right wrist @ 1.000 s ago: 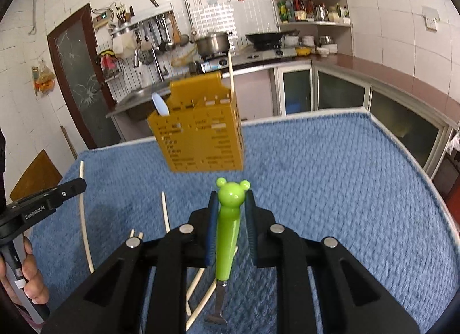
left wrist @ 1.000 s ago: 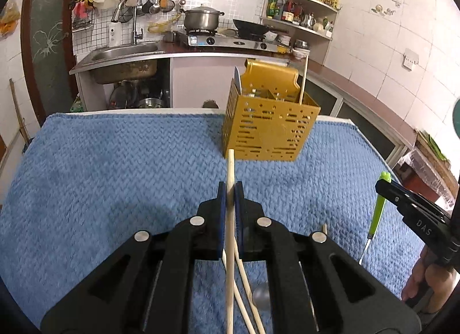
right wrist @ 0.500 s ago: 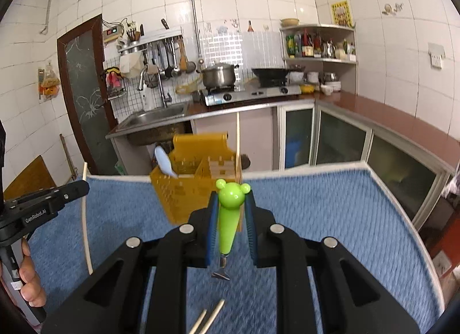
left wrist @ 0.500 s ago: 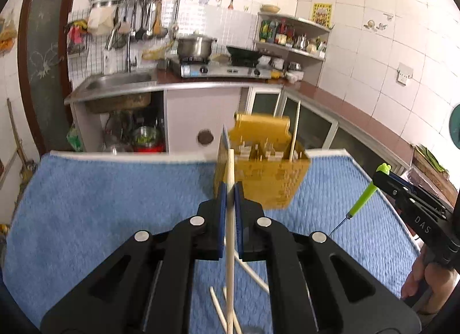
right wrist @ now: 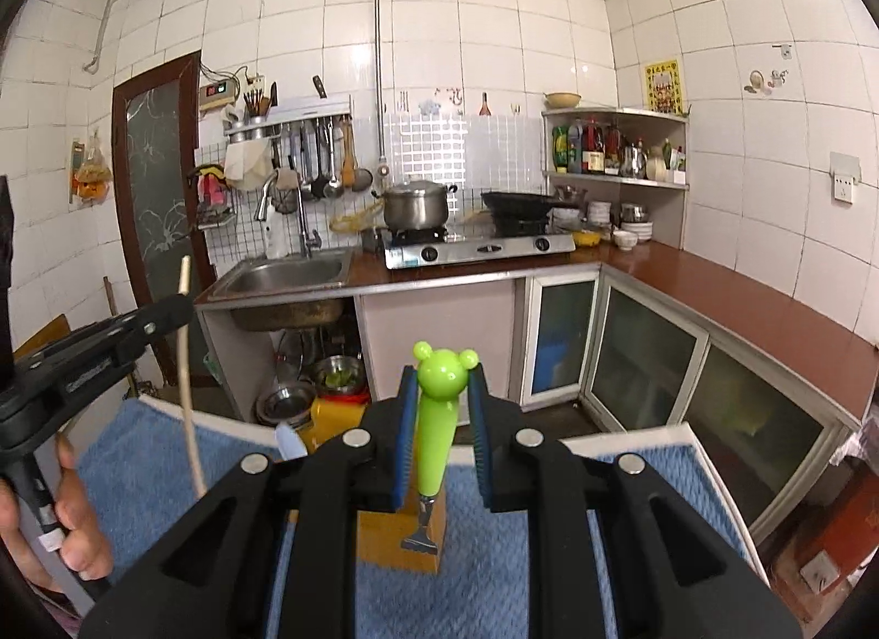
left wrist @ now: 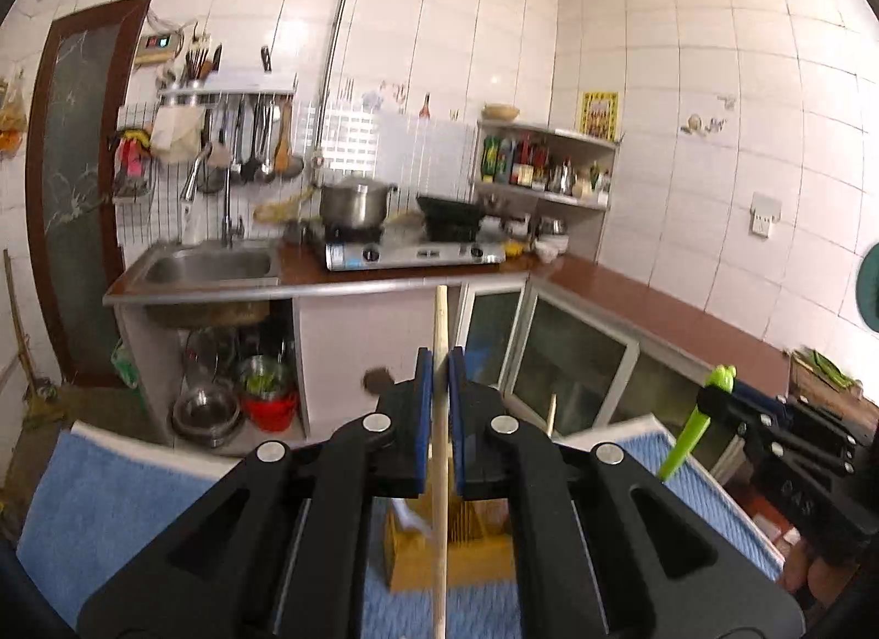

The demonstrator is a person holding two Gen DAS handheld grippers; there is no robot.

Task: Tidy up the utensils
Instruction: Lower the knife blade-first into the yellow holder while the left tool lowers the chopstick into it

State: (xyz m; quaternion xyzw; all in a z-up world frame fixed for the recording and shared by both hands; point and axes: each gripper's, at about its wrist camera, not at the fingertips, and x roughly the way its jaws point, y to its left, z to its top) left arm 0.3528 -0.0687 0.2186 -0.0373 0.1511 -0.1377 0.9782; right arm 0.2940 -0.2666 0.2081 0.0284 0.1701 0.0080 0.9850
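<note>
Blue towel (right wrist: 632, 479): a knitted cloth covering the table, seen from above in both wrist views; its far edge has a white border, and beyond it lie the kitchen counter (right wrist: 741, 298), the steel sink (right wrist: 285, 276) and the gas stove (right wrist: 478, 249) bearing a pot (right wrist: 415, 205) and a dark pan.

Yellow utensil holder (right wrist: 384, 534): a box standing on the towel toward its far edge, mostly hidden behind the gripper bodies in both views. A pale spoon (right wrist: 291, 441) pokes up at its left side, and a second wooden stick (left wrist: 552, 414) rises from it in the left wrist view.

Left gripper (left wrist: 439, 414): blue pads pressed tight on a wooden chopstick (left wrist: 439, 474), which runs upright between them, its top end above the pads and its lower length passing down in front of the holder. In the right wrist view the same gripper (right wrist: 176, 309) shows at the left edge, with a person's hand (right wrist: 77, 523) wrapped around its handle.

Right gripper (right wrist: 442, 435): blue pads clamped on the green handle of a small fork (right wrist: 434, 441) (bear-head top, ears above the pads); its metal end hangs over the holder, whether touching it cannot be told.
</note>
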